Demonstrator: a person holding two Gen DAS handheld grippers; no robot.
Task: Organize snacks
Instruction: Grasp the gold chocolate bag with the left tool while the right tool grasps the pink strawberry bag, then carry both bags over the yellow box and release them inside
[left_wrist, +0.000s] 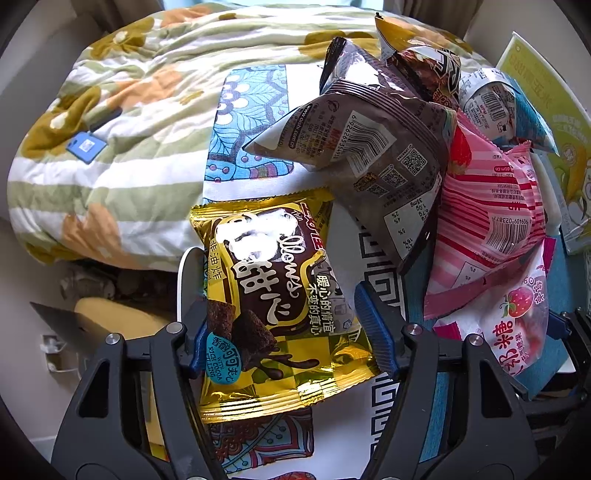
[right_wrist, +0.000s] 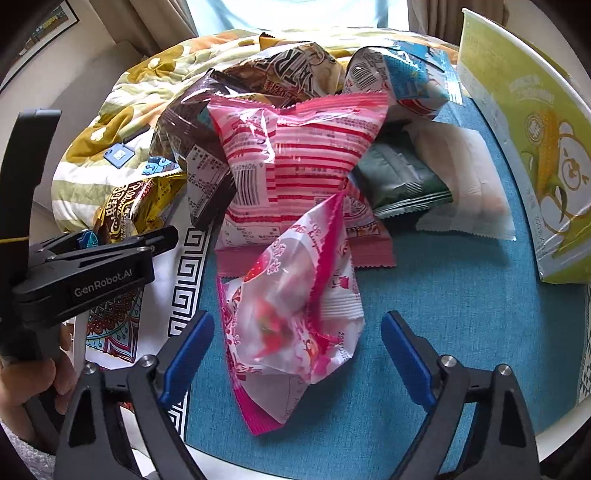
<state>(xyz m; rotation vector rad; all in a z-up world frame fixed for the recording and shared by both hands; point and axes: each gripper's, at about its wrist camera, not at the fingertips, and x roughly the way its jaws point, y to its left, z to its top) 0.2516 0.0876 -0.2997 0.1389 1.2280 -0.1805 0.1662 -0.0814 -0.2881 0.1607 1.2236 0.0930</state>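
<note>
Between two tools, two snack packets on a cluttered surface.
Left wrist view: left tool (left_wrist: 291, 314) clamps the gold cocoa packet (left_wrist: 280, 306) (both pads touching). Right wrist view: right tool (right_wrist: 297, 354) stands apart around the strawberry packet (right_wrist: 291, 317) lying on the blue mat (right_wrist: 461, 314).

Both views are taken from close above, tilted steeply down. The pink striped bag (left_wrist: 491, 206) (right_wrist: 295, 155) is seen in both (at three o'clock in the left one).

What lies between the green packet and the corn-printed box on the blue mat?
In the right wrist view, a white translucent packet lies between the green packet and the corn-printed box, on the blue mat.
</note>
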